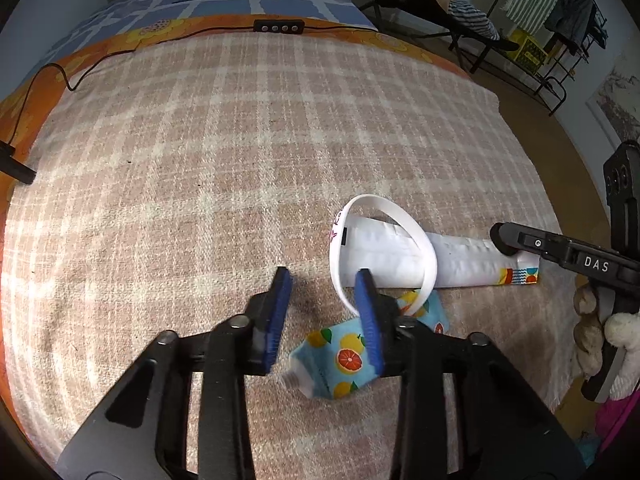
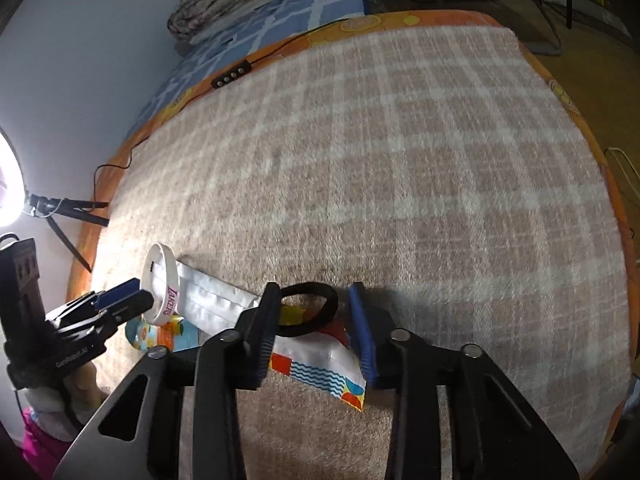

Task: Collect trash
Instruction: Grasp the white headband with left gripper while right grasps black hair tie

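My work surface is a bed spread with a beige-and-white checked blanket, over an orange flowered sheet showing along its far and side edges. Just ahead of my left gripper a white wristband stands on edge, resting on a long white wrapper with a colourful printed end. Below that gripper's fingers lies a blue packet printed with citrus fruit. Between my right gripper's fingers a black ring lies on the wrapper's printed end. At the far edge, a black cable with a button controller crosses the sheet.
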Tool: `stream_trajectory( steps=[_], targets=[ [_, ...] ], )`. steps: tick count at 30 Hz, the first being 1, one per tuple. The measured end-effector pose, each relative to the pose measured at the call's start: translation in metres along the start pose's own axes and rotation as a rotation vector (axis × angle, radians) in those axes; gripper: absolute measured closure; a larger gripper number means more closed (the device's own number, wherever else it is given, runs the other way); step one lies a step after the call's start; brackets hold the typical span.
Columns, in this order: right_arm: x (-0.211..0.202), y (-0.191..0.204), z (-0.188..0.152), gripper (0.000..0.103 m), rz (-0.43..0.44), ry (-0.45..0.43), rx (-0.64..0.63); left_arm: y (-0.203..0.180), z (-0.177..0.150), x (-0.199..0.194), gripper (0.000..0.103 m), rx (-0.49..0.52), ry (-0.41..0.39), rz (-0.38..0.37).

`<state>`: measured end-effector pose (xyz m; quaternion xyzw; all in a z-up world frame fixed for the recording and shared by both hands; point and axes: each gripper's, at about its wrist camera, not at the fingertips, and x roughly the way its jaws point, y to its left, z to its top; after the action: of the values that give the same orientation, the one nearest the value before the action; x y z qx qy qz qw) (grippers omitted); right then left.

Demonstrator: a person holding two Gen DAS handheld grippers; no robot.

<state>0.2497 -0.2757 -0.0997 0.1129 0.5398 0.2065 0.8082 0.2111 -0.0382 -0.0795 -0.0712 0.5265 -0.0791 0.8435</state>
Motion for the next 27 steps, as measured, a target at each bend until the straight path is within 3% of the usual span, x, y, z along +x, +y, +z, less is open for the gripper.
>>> stream_trajectory(
  steps=[2,6,15,27],
  targets=[
    [-0.001,0.0,-0.002,0.087,0.008,-0.002,-0.003,-0.001,0.001,0.003,0.09,0.004,-0.001,0.006],
    [-0.005,-0.001,-0.006,0.095,0.012,-0.014,-0.008,-0.005,0.001,0.008,0.097,0.007,-0.008,0.036],
    [-0.022,-0.005,-0.003,0.097,0.004,-0.074,0.009,0.011,-0.005,0.0,0.101,-0.016,-0.033,0.055],
    [-0.025,-0.006,-0.001,0.097,-0.006,-0.062,0.0,0.014,-0.008,-0.013,0.101,-0.016,-0.045,0.053]
  ],
)
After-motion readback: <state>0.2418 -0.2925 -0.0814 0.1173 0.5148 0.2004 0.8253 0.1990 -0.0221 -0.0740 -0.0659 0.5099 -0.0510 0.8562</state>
